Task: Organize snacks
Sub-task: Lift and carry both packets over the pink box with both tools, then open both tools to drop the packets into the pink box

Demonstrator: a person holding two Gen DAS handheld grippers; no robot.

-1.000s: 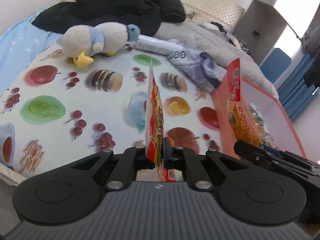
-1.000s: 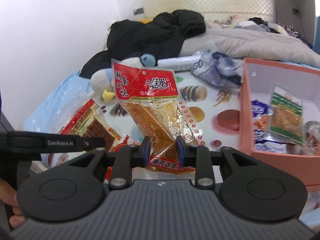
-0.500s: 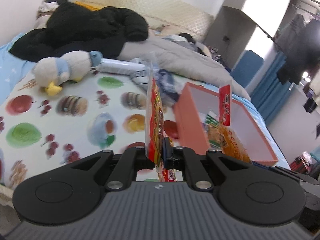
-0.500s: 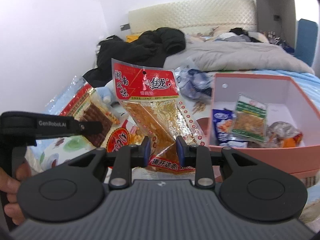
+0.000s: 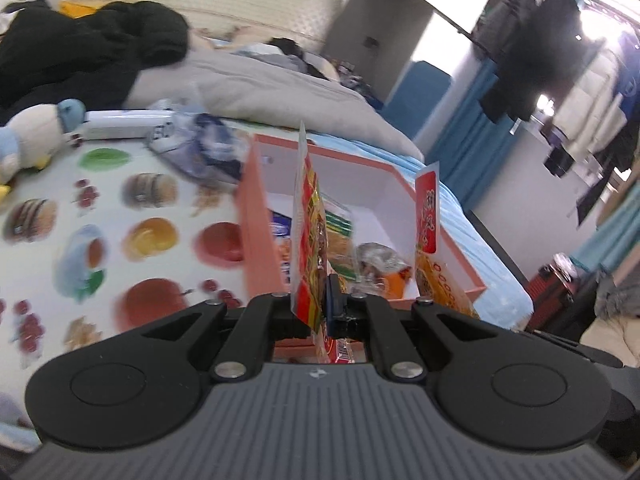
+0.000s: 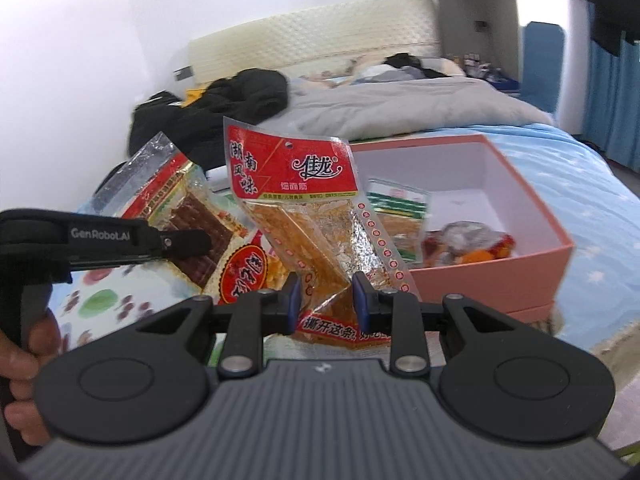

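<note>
My left gripper (image 5: 326,300) is shut on a red and yellow snack packet (image 5: 310,240), seen edge-on and upright over the near wall of the pink box (image 5: 256,216). My right gripper (image 6: 326,300) is shut on the lower end of an orange packet with a red header (image 6: 296,184). That packet (image 5: 428,216) also shows at the right of the left wrist view. Left of it, the left gripper (image 6: 196,242) holds its red and brown packet (image 6: 200,216). The pink box (image 6: 500,272) has white inner walls and holds several snacks (image 6: 464,240).
The box sits on a fruit-print cloth (image 5: 120,240) on a bed. A plush penguin (image 5: 28,136), a white tube (image 5: 120,128) and a crumpled plastic bag (image 5: 208,148) lie at the back. Black clothes (image 5: 80,52) and a grey blanket (image 5: 260,84) are behind. A hand (image 6: 24,364) grips the left handle.
Both grippers have swung to the right and a little up with their packets. The pink box has come from the right edge to straight ahead in both views.
</note>
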